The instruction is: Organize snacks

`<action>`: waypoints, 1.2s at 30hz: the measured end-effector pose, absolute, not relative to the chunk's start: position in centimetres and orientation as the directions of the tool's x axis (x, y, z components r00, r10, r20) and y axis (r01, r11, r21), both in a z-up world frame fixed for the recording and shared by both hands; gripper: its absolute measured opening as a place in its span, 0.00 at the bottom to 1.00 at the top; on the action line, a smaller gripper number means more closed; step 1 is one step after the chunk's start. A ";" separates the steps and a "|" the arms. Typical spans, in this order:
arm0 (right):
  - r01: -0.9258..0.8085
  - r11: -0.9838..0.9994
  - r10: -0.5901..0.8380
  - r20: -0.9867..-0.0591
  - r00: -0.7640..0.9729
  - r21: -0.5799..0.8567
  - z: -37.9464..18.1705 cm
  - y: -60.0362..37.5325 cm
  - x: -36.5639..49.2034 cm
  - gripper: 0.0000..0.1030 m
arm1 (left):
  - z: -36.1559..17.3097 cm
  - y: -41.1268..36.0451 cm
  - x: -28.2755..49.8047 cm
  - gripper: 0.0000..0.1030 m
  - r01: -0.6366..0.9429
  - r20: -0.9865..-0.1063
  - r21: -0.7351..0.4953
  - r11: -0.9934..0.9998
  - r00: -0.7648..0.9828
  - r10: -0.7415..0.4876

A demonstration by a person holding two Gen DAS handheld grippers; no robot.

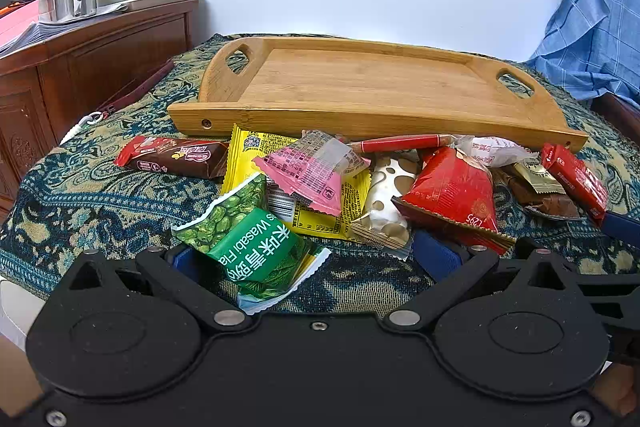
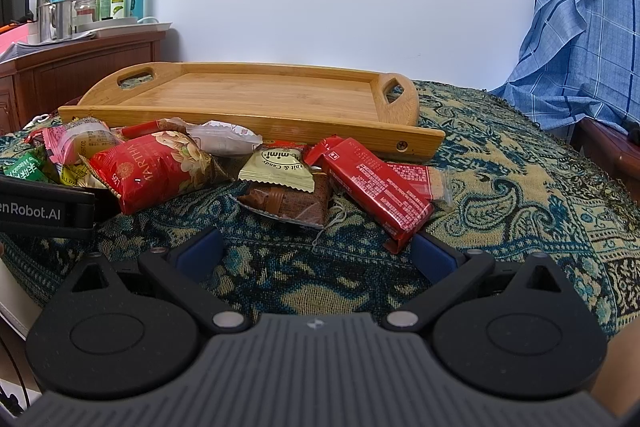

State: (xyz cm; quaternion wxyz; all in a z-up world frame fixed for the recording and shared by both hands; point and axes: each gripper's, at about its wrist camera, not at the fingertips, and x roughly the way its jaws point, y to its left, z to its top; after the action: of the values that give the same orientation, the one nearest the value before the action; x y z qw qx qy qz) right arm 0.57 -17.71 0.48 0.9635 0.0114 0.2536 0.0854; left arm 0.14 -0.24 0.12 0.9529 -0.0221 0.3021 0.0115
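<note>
snacks: wrappers (image 1: 316,175) lying piled on the patterned cloth (image 2: 520,163), bamboo tray (image 1: 360,83) sitting bare at 12 o'clock
handling: light, crinkly, slippery; pinching crimped ends
left gripper (image 1: 308,251): gaping, straddling the wasabi pea pack (image 1: 248,243)
right gripper (image 2: 316,243): gaping, holding nothing, red bar (image 2: 384,187) at 1 o'clock

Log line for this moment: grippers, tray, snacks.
left gripper: open, around green packet | right gripper: open, red bar at its right finger | tray: no snacks | snacks: piled on cloth
</note>
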 end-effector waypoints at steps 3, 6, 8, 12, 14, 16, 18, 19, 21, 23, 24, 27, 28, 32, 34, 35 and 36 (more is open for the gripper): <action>-0.158 0.985 0.169 -0.484 0.858 0.064 0.5 -17.7 0.5 1.00 | 0.1 -0.3 0.2 1.00 -0.035 -0.576 -0.035 0.999 0.817 0.009; -0.158 0.985 0.169 -0.483 0.859 0.064 0.6 -17.7 0.5 1.00 | 0.1 -0.3 0.1 1.00 -0.034 -0.576 -0.033 0.999 0.817 0.009; -0.158 0.985 0.169 -0.483 0.859 0.064 0.7 -17.7 0.4 1.00 | 0.0 -0.2 0.2 1.00 -0.033 -0.575 -0.031 0.999 0.818 0.009; -0.152 0.986 0.167 -0.474 0.865 0.069 0.5 -17.7 0.3 1.00 | 0.0 -0.2 0.2 1.00 -0.031 -0.572 -0.026 0.999 0.820 0.010; -0.149 0.987 0.164 -0.460 0.873 0.069 0.3 -17.7 0.3 1.00 | 0.3 -0.3 0.1 1.00 -0.029 -0.572 -0.023 0.999 0.820 0.011; -0.145 0.987 0.161 -0.446 0.880 0.071 0.1 -17.7 0.2 1.00 | 0.4 -0.3 0.1 1.00 -0.033 -0.573 -0.023 0.999 0.819 0.014; -0.141 0.987 0.158 -0.444 0.882 0.071 0.1 -17.7 0.1 1.00 | 0.3 -0.3 0.2 1.00 -0.050 -0.571 -0.017 0.999 0.821 0.031; -0.142 0.987 0.159 -0.446 0.881 0.072 0.1 -17.7 0.2 1.00 | 0.3 -0.3 0.4 1.00 -0.062 -0.571 -0.014 0.998 0.820 0.043; -0.149 0.986 0.165 -0.448 0.879 0.071 0.2 -17.8 0.2 1.00 | 0.3 -0.3 0.6 1.00 -0.074 -0.577 -0.015 0.997 0.815 0.052; -0.153 0.986 0.169 -0.460 0.872 0.073 0.4 -17.9 0.3 1.00 | 0.6 -0.3 0.9 1.00 -0.081 -0.593 -0.017 0.997 0.803 0.055; -0.157 0.985 0.174 -0.470 0.866 0.075 0.5 -17.9 0.4 1.00 | 0.8 -0.2 1.1 1.00 -0.080 -0.604 -0.026 0.996 0.796 0.048; -0.173 0.981 0.191 -0.487 0.852 0.083 1.0 -18.3 0.6 1.00 | 1.4 0.4 1.4 1.00 -0.050 -0.615 -0.061 0.997 0.788 0.002; -0.177 0.980 0.197 -0.490 0.849 0.089 1.2 -18.5 0.6 1.00 | 1.6 0.5 1.3 1.00 -0.034 -0.612 -0.063 0.997 0.791 -0.012; -0.190 0.977 0.214 -0.460 0.862 0.098 1.8 -19.0 0.0 1.00 | 2.5 0.5 0.4 1.00 -0.001 -0.573 -0.029 1.000 0.819 -0.016; -0.204 0.974 0.227 -0.442 0.868 0.101 2.2 -19.2 -0.2 1.00 | 3.1 0.3 -0.3 1.00 0.026 -0.543 -0.024 0.999 0.839 -0.035; -0.212 0.972 0.234 -0.437 0.868 0.100 2.5 -19.3 -0.3 1.00 | 3.3 0.1 -0.6 1.00 0.040 -0.529 -0.025 0.999 0.848 -0.047; -0.221 0.970 0.242 -0.433 0.868 0.101 2.6 -19.4 -0.3 0.99 | 3.6 0.1 -0.8 1.00 0.053 -0.515 -0.029 0.998 0.855 -0.060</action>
State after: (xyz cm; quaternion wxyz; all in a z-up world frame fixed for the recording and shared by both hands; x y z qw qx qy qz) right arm -0.28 -19.41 2.63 0.9662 0.0240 0.2270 0.1198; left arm -0.84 0.07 3.56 0.9630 -0.0068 0.2677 -0.0294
